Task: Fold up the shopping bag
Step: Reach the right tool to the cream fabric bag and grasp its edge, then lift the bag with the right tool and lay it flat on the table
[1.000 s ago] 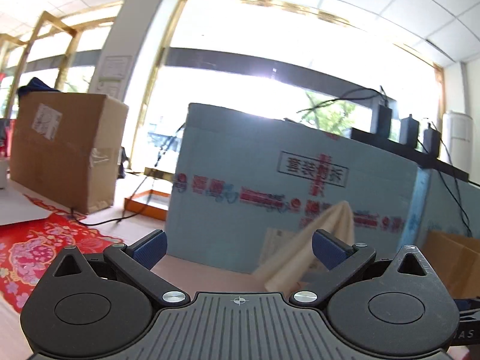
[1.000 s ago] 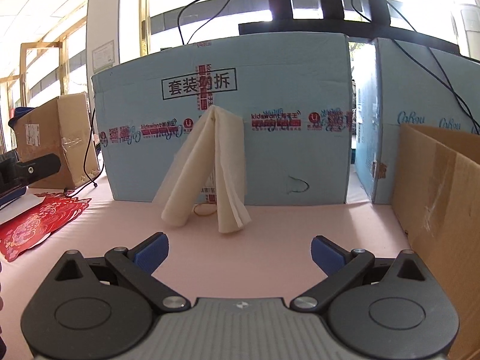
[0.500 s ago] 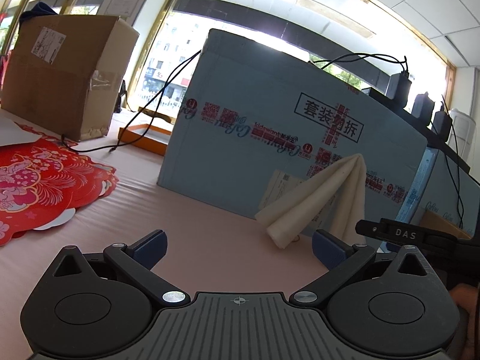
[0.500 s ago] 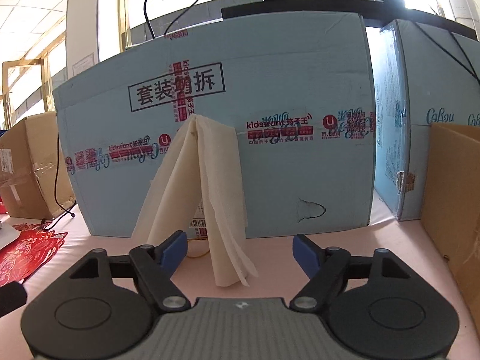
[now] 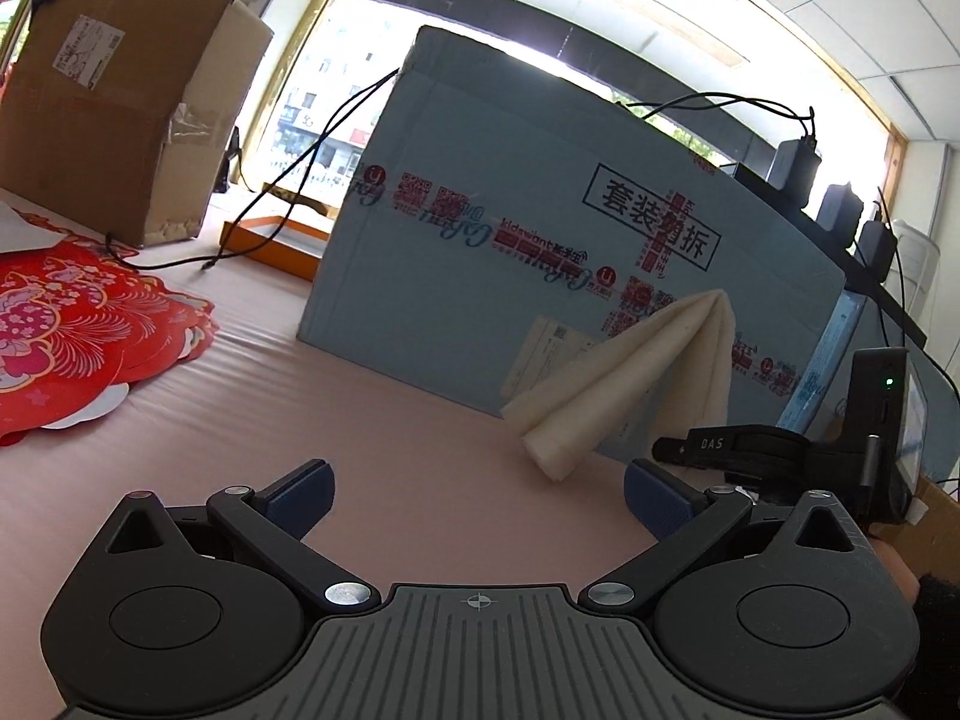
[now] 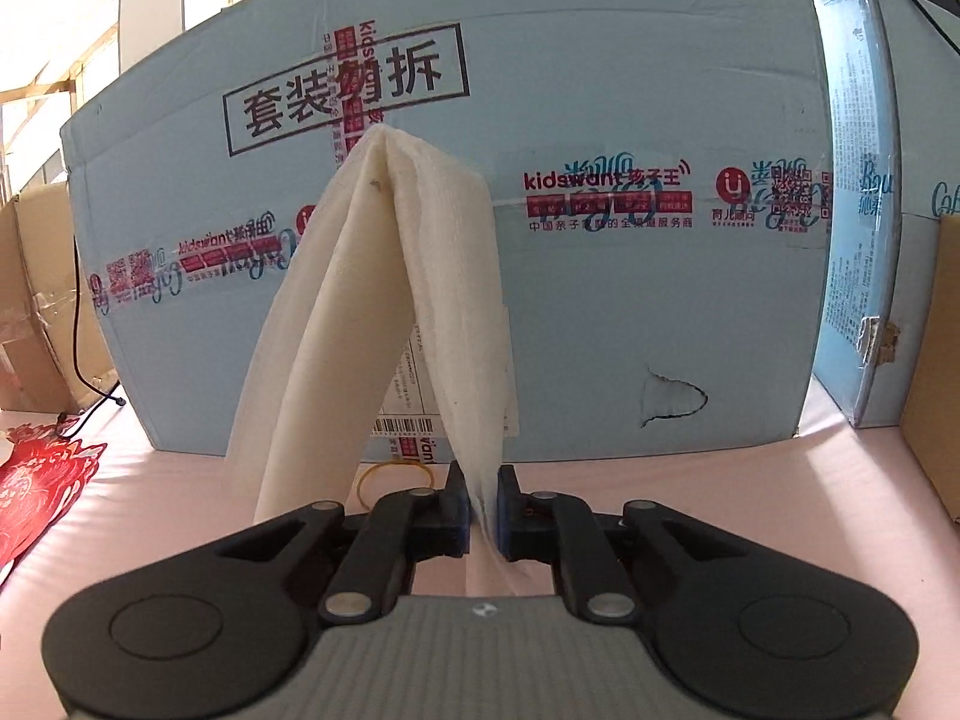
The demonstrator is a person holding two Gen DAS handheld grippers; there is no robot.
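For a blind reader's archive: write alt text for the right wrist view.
The right gripper has just closed on the lower edge of a cream shopping bag, which stands tent-like on a pink table against a light blue printed box. A yellow rubber band lies beneath it.

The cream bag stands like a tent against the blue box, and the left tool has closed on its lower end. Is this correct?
Not quite: the right tool, not the left, has just closed on the lower end of the cream bag. The right wrist view shows it. The left tool is open.

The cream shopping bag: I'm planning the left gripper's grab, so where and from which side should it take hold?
Probably the free left leg's bottom end of the cream shopping bag, approached low from the front: it stands like a tent, and the right gripper already pinches the other leg.
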